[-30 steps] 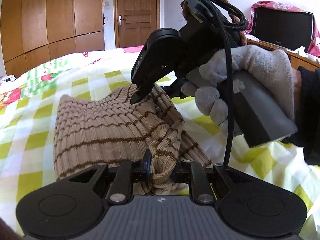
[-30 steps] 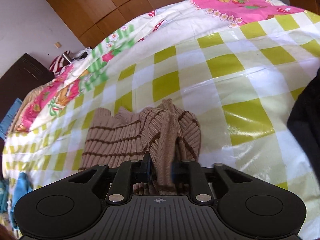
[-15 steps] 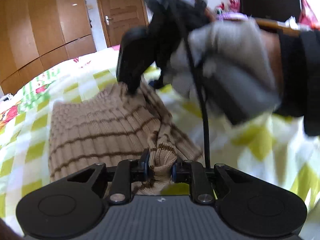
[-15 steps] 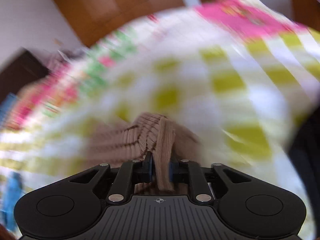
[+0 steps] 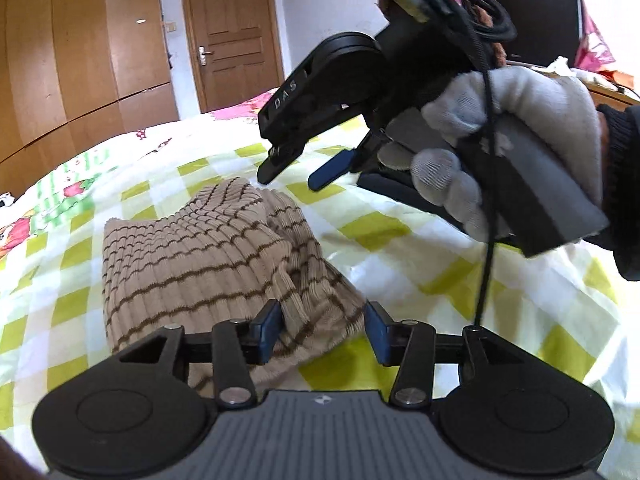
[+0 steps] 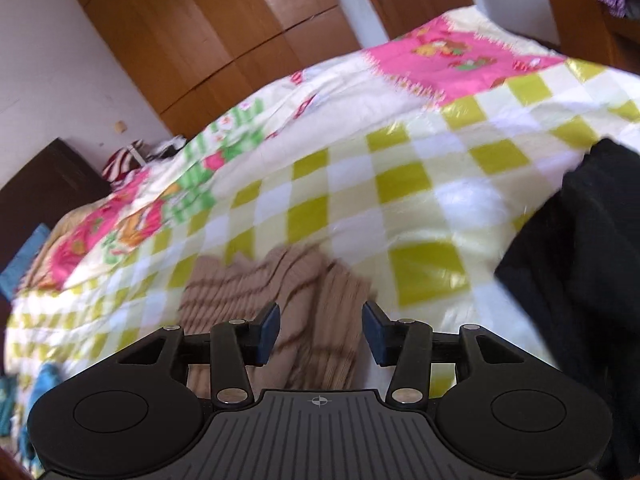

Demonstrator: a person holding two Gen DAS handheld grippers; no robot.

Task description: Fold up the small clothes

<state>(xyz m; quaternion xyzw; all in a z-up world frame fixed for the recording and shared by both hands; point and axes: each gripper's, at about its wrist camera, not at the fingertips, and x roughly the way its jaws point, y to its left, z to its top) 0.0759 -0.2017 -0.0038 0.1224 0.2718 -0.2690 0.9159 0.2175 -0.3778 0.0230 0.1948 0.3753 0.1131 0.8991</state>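
On the bed (image 5: 400, 248) we're over a yellow-green checked sheet with pink cartoon patches; wooden wardrobe (image 5: 80, 60) and panelled door (image 5: 232, 32) behind. Striped tan knit garment (image 5: 208, 256) lies bunched on the sheet. Our left gripper (image 5: 322, 330) has just been opening: jaws apart, fabric edge between them, pads not pressing. Our right gripper (image 5: 294, 172), in a grey-gloved hand (image 5: 520, 128), also just opened, hanging clear above the knit. "DAS" reads on its housing.

Both claws, left (image 5: 323, 330) and right (image 6: 320, 330), just opened, releasing the sweater (image 5: 208, 256).
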